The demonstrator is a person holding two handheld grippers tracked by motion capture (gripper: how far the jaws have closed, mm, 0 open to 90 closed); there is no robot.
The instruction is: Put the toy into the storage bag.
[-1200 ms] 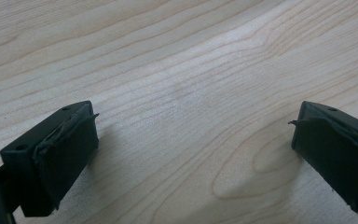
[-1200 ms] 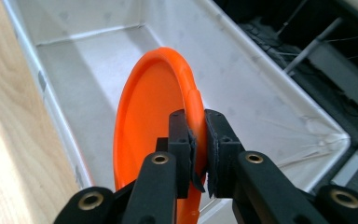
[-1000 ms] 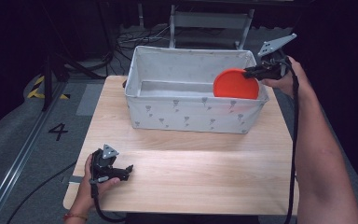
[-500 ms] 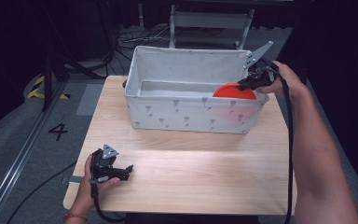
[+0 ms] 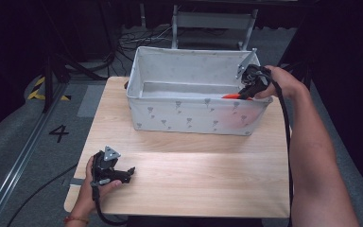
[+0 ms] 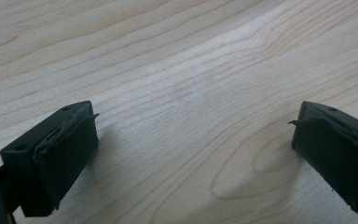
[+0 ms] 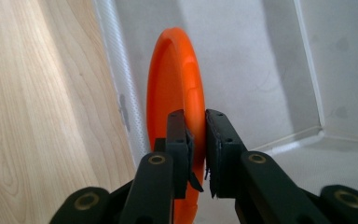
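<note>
Wooden table [image 5: 184, 165], fabric bin [image 5: 189, 113], orange plate [image 7: 177, 93] inside

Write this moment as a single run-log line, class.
right gripper: jaws shut on orange plate, inside fabric bin | left gripper: jaws open, idle on wooden table | plate not yet released

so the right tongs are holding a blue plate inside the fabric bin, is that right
Not quite: the plate is orange, not blue, as the right gripper view shows. The rest holds: the right tongs are shut on its rim, inside the fabric bin.
</note>
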